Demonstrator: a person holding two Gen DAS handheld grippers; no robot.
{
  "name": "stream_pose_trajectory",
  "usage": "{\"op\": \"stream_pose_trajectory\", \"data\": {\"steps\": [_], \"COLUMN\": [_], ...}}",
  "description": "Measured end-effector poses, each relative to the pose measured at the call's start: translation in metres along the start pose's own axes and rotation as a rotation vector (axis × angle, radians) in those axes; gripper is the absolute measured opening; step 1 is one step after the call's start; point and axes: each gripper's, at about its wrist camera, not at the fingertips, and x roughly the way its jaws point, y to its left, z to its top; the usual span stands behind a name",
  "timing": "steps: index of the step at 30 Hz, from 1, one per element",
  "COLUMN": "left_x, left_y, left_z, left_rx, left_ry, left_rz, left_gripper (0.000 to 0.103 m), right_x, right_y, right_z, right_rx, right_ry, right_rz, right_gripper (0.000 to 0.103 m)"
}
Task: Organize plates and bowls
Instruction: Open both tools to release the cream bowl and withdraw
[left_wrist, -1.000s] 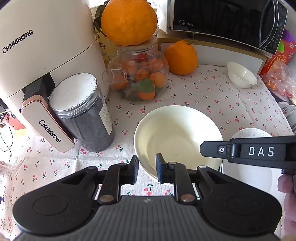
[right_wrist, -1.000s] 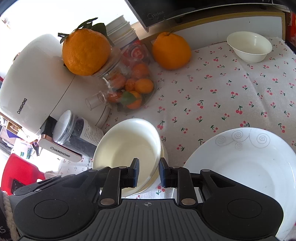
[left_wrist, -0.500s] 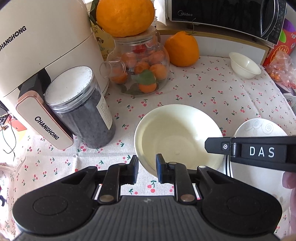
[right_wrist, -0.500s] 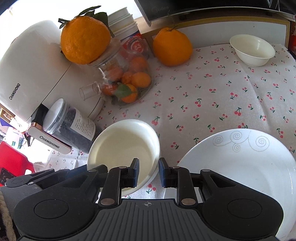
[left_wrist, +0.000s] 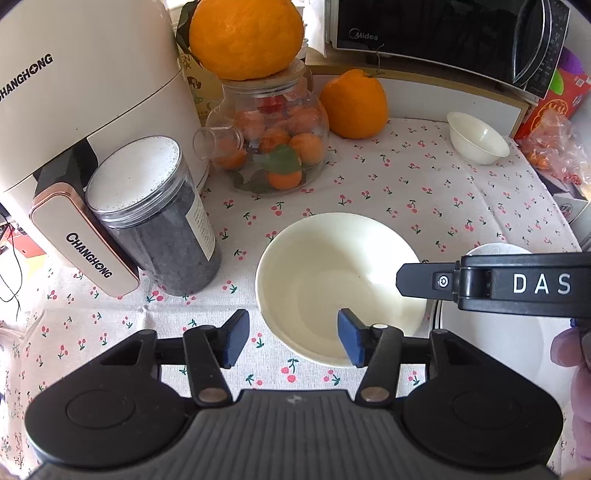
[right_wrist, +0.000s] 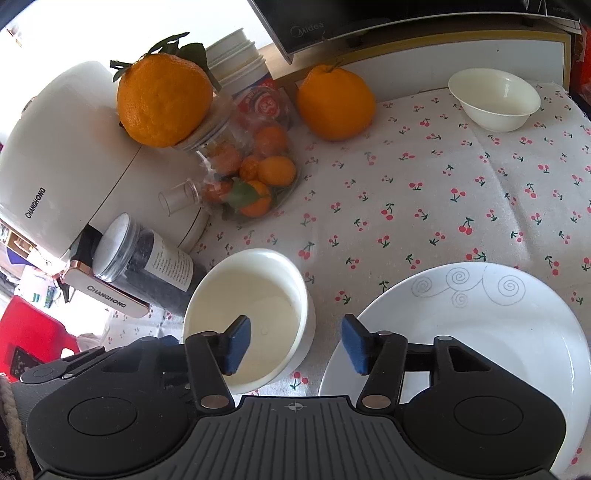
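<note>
Cherry-print cloth covered the bench (right_wrist: 424, 192). Both tools had just opened, nothing between their pads. Large cream bowl (left_wrist: 332, 280) lay directly ahead of left tool (left_wrist: 293, 338); white plate (right_wrist: 480, 332) ahead-right of right tool (right_wrist: 295, 345).

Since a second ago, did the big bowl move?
Cannot tell. The big bowl sits about as far from the dark jar as before; the small shifts could be the camera. Both grippers' jaws just opened, holding nothing.

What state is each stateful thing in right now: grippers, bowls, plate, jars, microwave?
left gripper: open, jaws just widened, astride the near rim of the large bowl without pressing on it
right gripper: open, jaws just widened, nothing gripped
large bowl: upright, empty
small bowl: upright, empty
plate: flat, empty
dark jar: lidded, full
glass jar: lidded, holding small oranges
microwave: door shut
</note>
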Motion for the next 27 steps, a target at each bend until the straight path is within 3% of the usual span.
{"op": "stream_pose_trajectory", "data": {"steps": [5, 8, 19, 25, 27], "left_x": [-0.008, -0.012, -0.022, -0.021, -0.019], "left_y": [-0.002, -0.003, -0.028, -0.055, -0.064], "left_z": [0.003, 0.005, 0.015, 0.022, 0.025], "left_rx": [-0.007, -0.010, -0.006, -0.002, 0.001], "left_ry": [-0.020, -0.036, -0.087, -0.093, -0.093], "left_rz": [-0.017, -0.022, -0.065, -0.083, -0.075], "left_gripper": [0.064, 0.067, 0.075, 0.090, 0.095], "right_x": [-0.010, -0.018, -0.057, -0.077, -0.085], "right_y": [-0.004, -0.010, -0.045, -0.072, -0.083], "right_z": [0.003, 0.005, 0.011, 0.014, 0.014], "right_rx": [-0.002, -0.010, -0.010, -0.005, 0.002], "right_ry": [-0.015, -0.035, -0.097, -0.120, -0.131], "right_rz": [0.029, 0.038, 0.042, 0.027, 0.017], "right_gripper": [0.058, 0.065, 0.066, 0.070, 0.076]}}
